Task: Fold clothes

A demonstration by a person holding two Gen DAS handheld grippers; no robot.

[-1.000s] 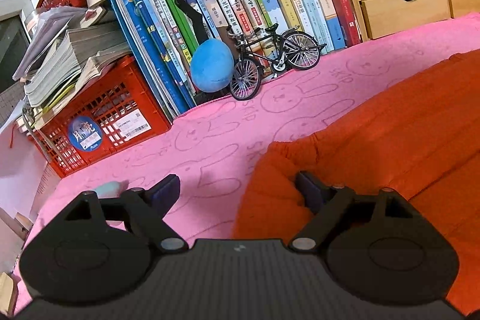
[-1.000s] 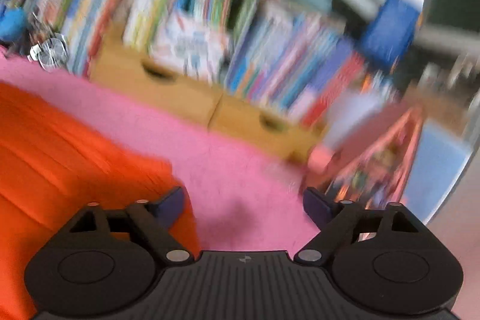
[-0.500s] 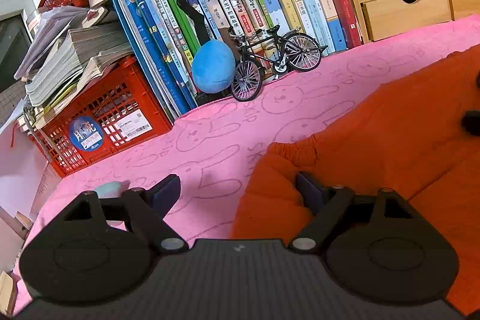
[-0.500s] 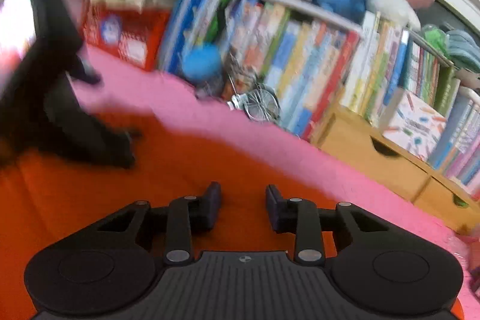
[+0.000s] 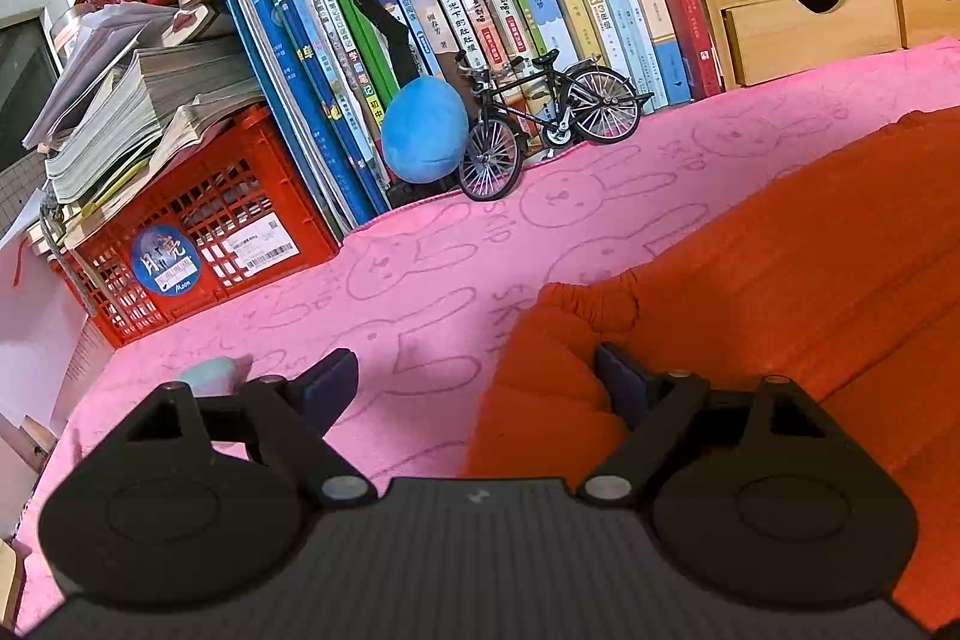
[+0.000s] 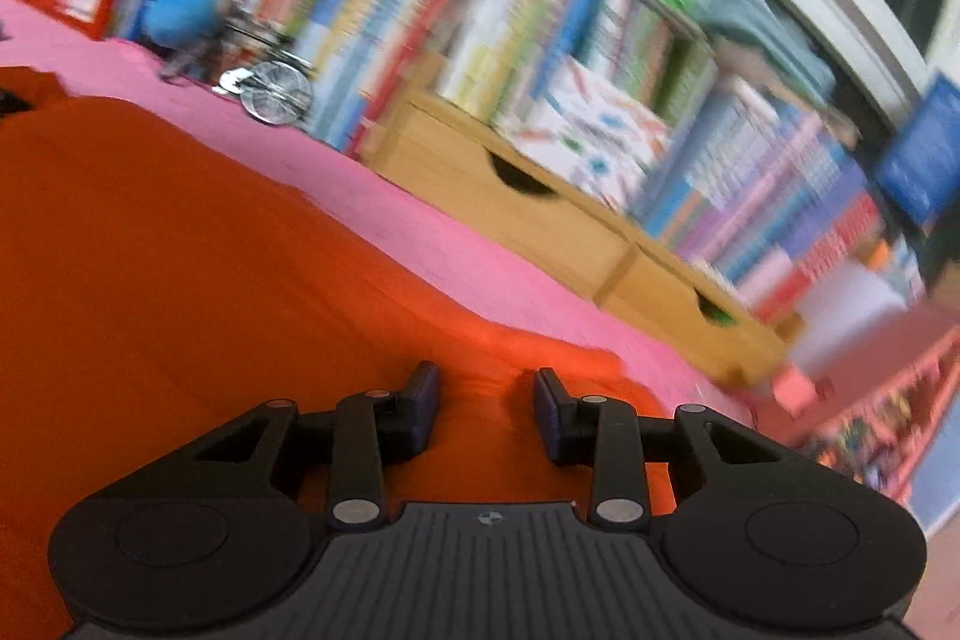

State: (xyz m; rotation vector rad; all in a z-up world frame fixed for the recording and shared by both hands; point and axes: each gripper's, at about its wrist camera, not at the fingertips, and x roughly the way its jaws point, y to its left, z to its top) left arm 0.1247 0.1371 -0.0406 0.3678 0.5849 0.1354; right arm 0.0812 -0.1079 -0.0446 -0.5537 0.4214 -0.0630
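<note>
While left hand-held gripper [image 5: 474, 379] gapes over orange garment [image 5: 780, 268], right hand-held gripper [image 6: 486, 394] part-open; crate sticker [image 5: 165, 259] reads "Moon".

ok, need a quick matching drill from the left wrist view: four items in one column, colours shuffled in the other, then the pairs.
Items:
1. garment
2. crate
3. plush egg
4. cloth under the garment

Colours:
A. blue
B. pink with rabbit outlines
C. orange
D. red

Pairs: 1-C, 2-D, 3-A, 4-B
</note>
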